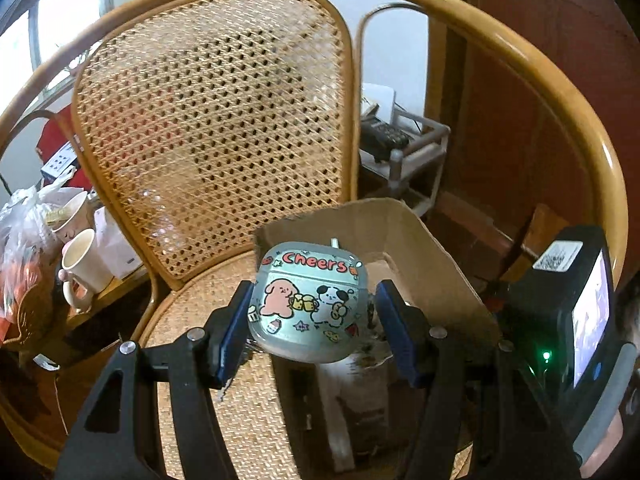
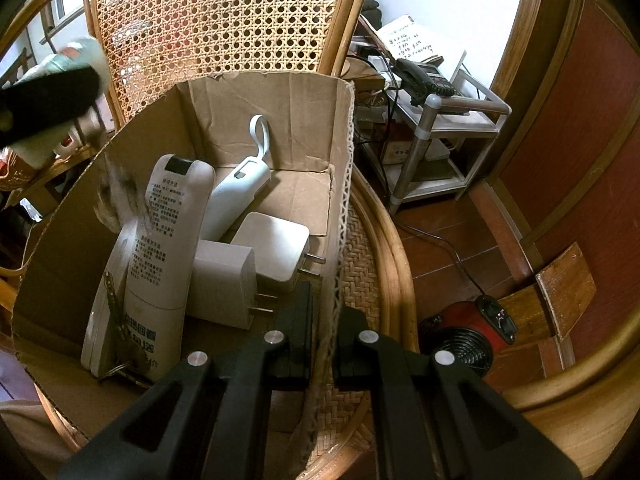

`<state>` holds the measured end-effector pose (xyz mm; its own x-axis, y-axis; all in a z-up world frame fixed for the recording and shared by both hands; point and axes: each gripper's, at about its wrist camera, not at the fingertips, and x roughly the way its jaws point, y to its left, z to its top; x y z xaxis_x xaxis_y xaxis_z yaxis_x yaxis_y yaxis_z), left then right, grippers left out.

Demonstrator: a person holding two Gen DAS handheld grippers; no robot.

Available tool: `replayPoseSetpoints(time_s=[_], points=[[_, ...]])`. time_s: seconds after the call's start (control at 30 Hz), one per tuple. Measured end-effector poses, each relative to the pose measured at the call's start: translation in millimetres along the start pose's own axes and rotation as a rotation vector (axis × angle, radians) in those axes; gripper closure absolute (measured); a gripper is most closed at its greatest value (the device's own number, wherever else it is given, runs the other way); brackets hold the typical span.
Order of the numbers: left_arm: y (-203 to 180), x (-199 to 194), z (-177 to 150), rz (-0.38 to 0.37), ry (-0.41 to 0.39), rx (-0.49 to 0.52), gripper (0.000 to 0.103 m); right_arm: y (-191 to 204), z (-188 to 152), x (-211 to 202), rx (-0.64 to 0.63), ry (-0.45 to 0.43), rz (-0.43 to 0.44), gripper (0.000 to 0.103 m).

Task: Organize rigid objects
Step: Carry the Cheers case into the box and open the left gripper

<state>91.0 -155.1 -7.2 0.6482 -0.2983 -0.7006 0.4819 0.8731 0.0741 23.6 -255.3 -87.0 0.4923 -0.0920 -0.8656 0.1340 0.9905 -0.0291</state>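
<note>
My left gripper (image 1: 312,320) is shut on a pale green earbud case (image 1: 308,300) printed with "Cheers" and cartoon dogs, and holds it in the air over the near edge of a cardboard box (image 1: 424,240). The box stands on a rattan chair seat (image 1: 248,400). My right gripper (image 2: 326,332) is shut on the box's right wall (image 2: 340,184). Inside the box lie a white tube with printed text (image 2: 168,240), a white device with a loop (image 2: 240,188), two white plug chargers (image 2: 224,280) (image 2: 272,248), and keys (image 2: 114,304). The left gripper appears as a dark blur (image 2: 52,96) at the upper left.
The chair's cane back (image 1: 208,120) and curved wooden armrest (image 1: 560,92) ring the box. White mugs (image 1: 84,264) and bags stand on a table to the left. A metal rack with a telephone (image 2: 428,76) and a red fan heater (image 2: 468,332) stand on the floor at the right.
</note>
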Motion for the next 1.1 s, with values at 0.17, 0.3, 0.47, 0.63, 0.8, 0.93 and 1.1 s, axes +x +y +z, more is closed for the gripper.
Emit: replayPoseSetpoints(time_s=[0.17,0.3,0.47,0.63,0.8,0.93,1.1], points=[[-6.6,7.2,-2.1,0.005,0.025,0.019,0.042,0.5,0.2,-0.1,0.005,0.002,0.003,0.094],[-1.1,15.5,-4.1,-0.005,0.066,-0.006,0.042,2.6,0.0,-0.3,0.001,0.001,0.003,0.094],[5.3,8.0,-2.6,0.042,0.03,0.011,0.039,3.6,0.1,-0.7,0.0,0.0,0.003,0.094],[16.3,-3.2,0.6,0.095,-0.002,0.002,0.021,2.8,0.2,-0.9,0.0,0.001,0.002,0.094],[33.0,-1.2,1.6,0.134,0.016,-0.008,0.012,2.4,0.5,0.4,0.002,0.0,0.0,0.094],[59.4,1.4,-1.1,0.16,0.024,-0.057,0.008,2.1,0.9,0.8,0.002,0.001,0.001,0.094],[95.4,11.3,-9.6,0.19,0.055,-0.117,0.004,1.8,0.2,0.6,0.003,0.001,0.0,0.094]])
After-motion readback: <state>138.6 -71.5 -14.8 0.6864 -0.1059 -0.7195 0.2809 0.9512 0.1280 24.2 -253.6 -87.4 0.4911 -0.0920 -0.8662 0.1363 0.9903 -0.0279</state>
